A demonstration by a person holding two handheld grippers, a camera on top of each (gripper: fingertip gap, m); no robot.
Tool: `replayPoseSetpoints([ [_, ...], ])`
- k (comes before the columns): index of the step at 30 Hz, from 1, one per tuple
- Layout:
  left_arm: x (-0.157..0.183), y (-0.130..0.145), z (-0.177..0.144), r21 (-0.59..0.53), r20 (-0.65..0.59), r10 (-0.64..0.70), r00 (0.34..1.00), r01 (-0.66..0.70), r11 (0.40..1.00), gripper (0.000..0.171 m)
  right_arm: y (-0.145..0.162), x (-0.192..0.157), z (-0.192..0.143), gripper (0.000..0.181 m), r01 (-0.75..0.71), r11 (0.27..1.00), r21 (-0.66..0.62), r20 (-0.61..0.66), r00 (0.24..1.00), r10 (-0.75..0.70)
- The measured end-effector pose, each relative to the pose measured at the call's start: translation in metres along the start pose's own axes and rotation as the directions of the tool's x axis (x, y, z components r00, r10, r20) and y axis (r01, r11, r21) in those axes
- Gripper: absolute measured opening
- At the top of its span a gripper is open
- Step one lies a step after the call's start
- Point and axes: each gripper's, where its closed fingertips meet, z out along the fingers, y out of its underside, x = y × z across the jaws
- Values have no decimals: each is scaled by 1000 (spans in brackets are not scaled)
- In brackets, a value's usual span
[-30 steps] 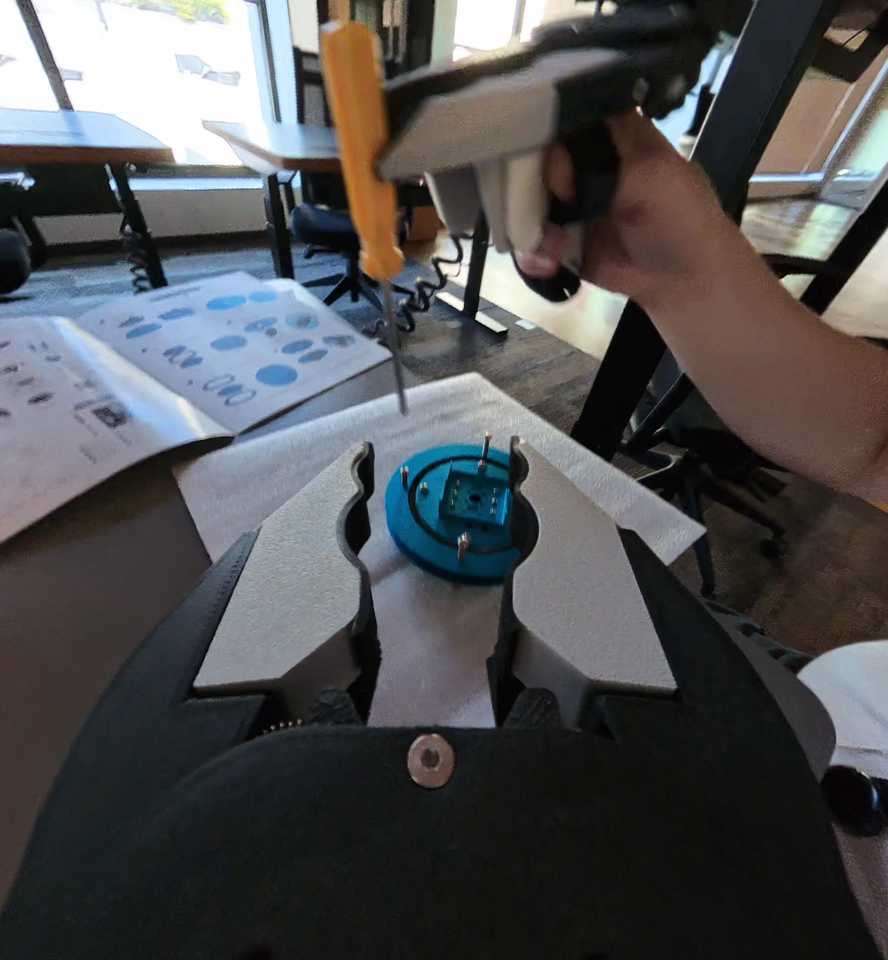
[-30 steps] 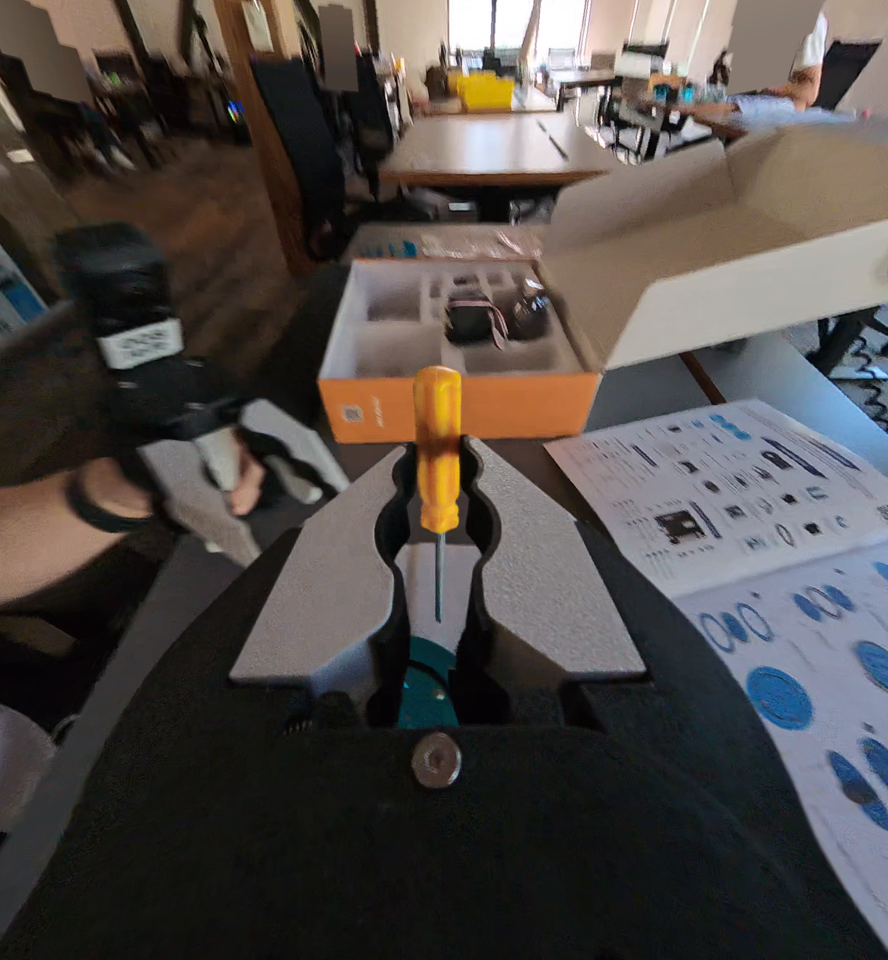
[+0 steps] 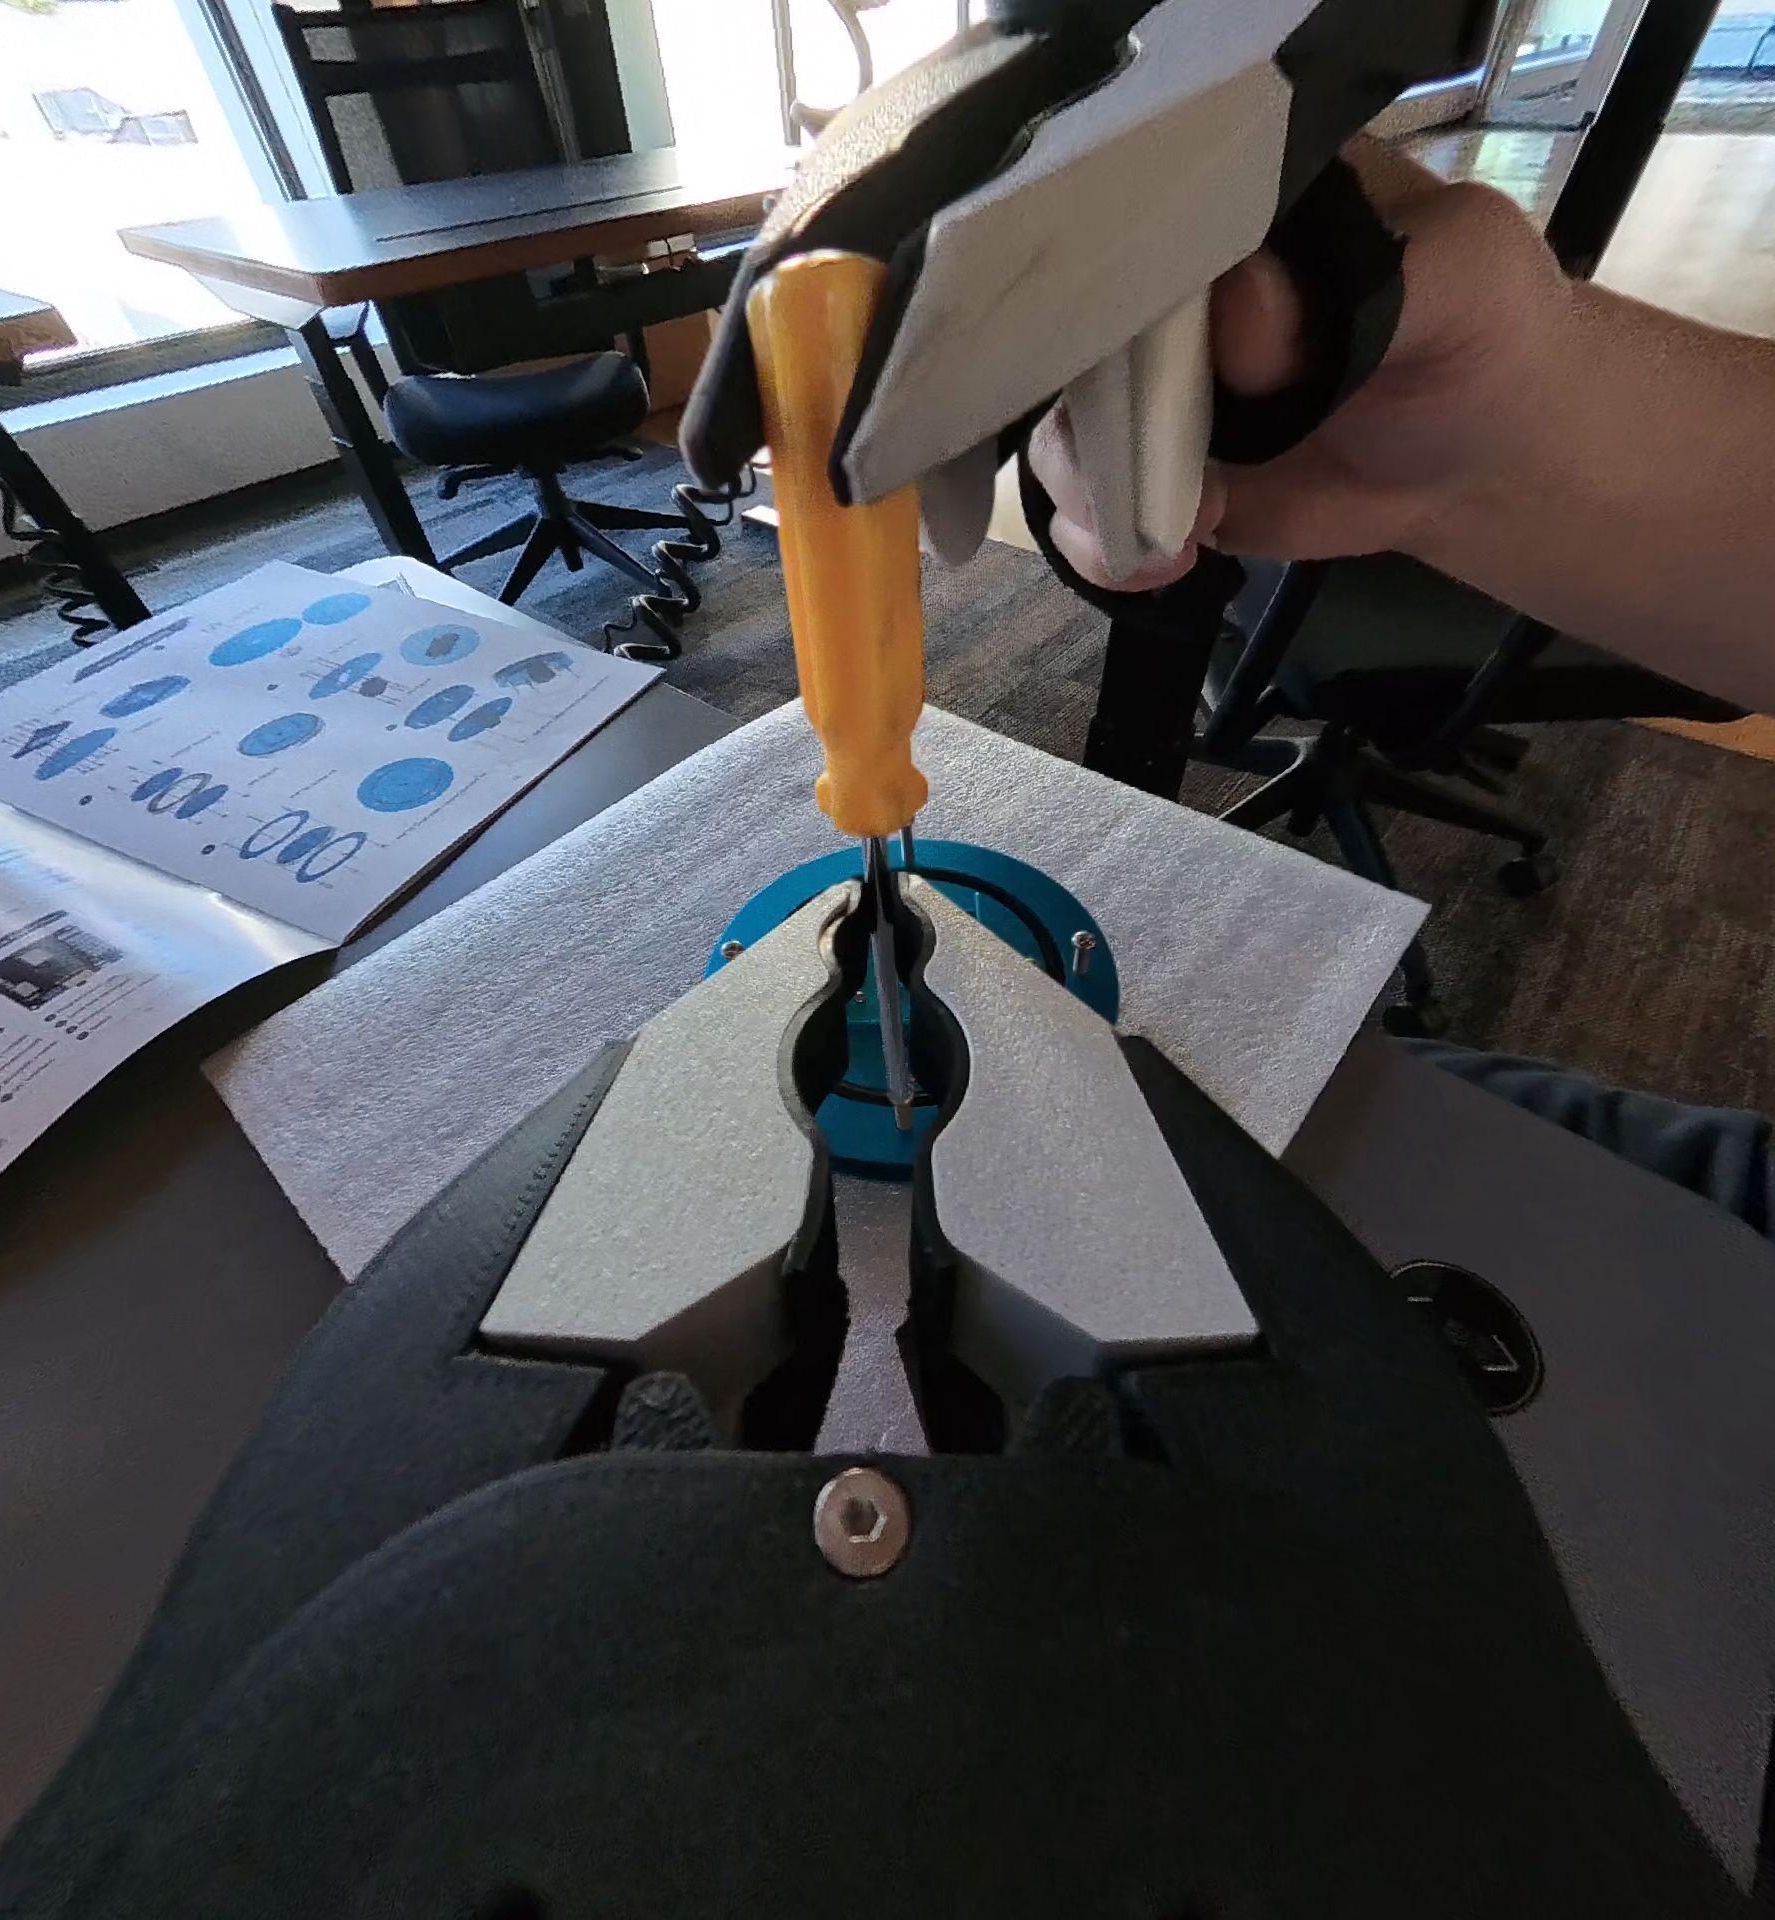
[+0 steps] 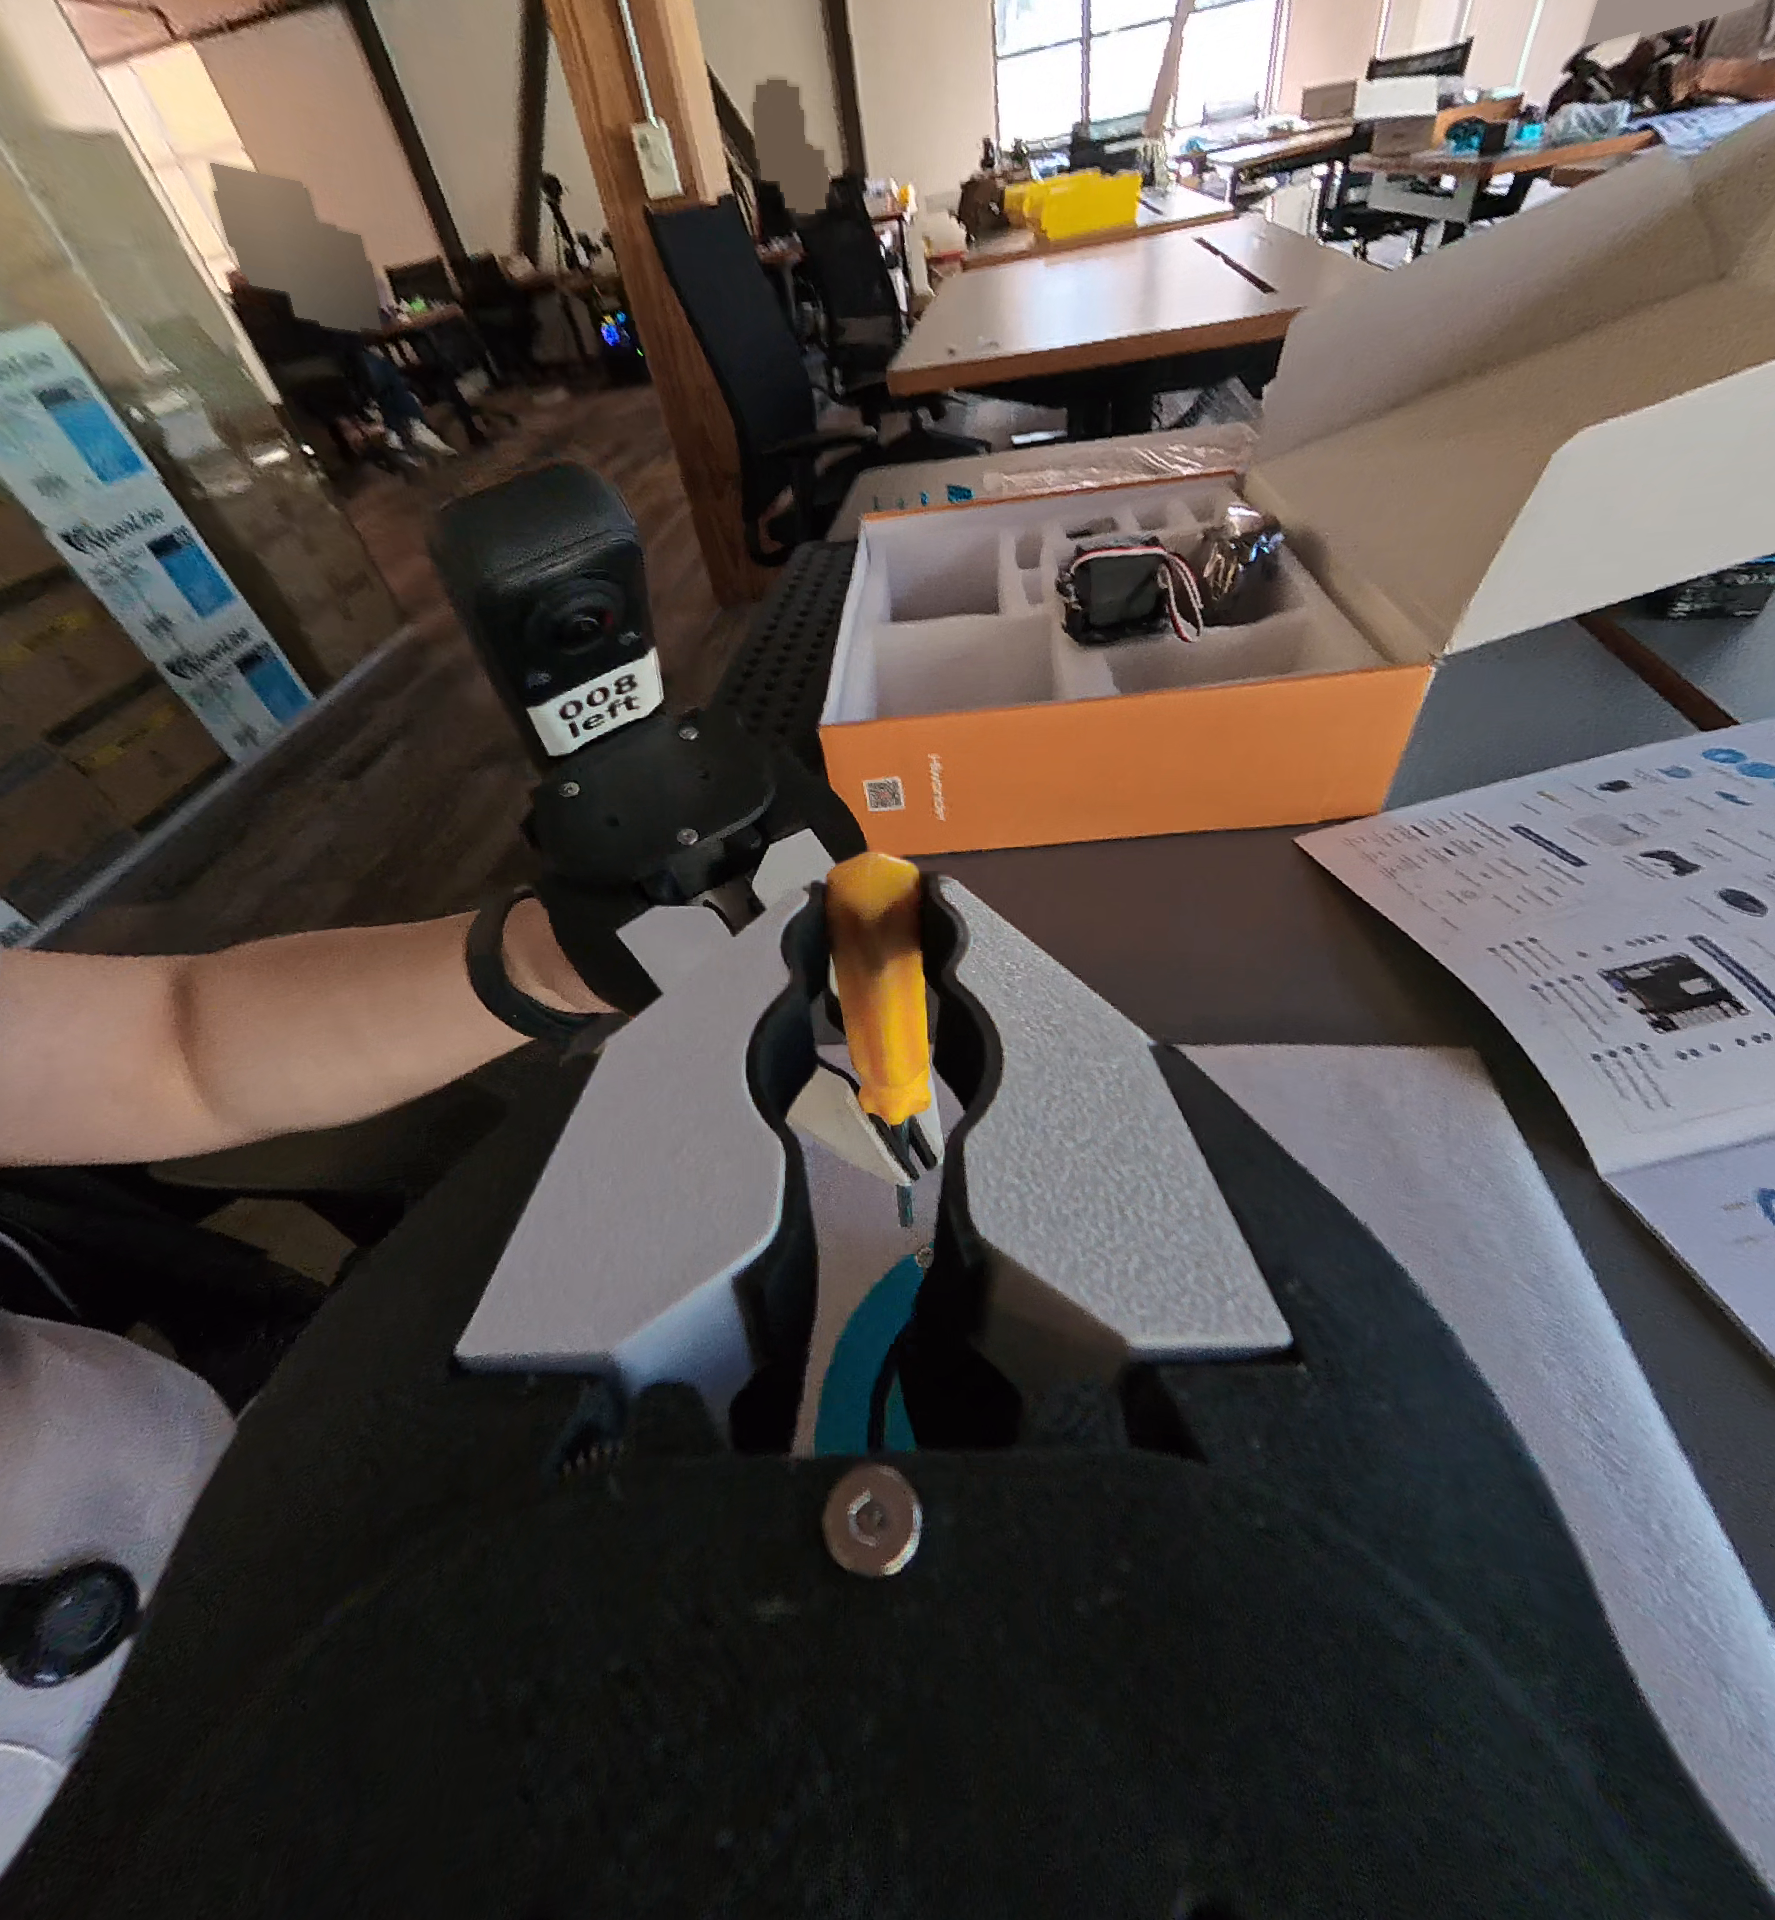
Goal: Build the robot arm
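A blue round disc (image 3: 1013,883) with upright screws lies on a white foam sheet (image 3: 550,987). My right gripper (image 4: 878,904) is shut on the orange handle of a screwdriver (image 4: 883,1018) and holds it nearly upright over the disc. In the left wrist view the screwdriver (image 3: 847,582) comes down from the right gripper (image 3: 800,447), and its tip rests at the disc's near side. My left gripper (image 3: 878,904) is above the disc, and its jaws are closed round the metal shaft just under the handle. The disc's middle is hidden. The disc (image 4: 862,1361) shows between the right fingers.
An open booklet (image 3: 291,727) lies left of the foam; it also shows in the right wrist view (image 4: 1641,935). An open orange box (image 4: 1122,758) with foam compartments and parts stands behind it. The table edge is just past the foam, with chairs and desks beyond. Across from one pair of fingers to the other is roughly 8 cm.
The right gripper has brought the screwdriver down from above to the disc. My left gripper has moved forward over the disc and closed from wide open onto the shaft.
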Motion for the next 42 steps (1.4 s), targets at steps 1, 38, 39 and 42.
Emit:
replayPoseSetpoints([
  [1,0,2,2,0,-8,-2,1000,2,1000,2,2,0,2,15,1,1000,-11,2,1000,-1],
  [38,-1,6,4,48,-19,-35,999,36,998,2,9,0,5,16,27,996,-90,17,1000,-26],
  [39,-1,5,4,53,-22,-44,999,45,998,5,9,-1,5,16,30,995,-99,23,999,-28],
  [42,-3,-7,-4,121,-32,-62,998,66,991,19,9,-1,5,16,46,990,-136,27,999,-42],
])
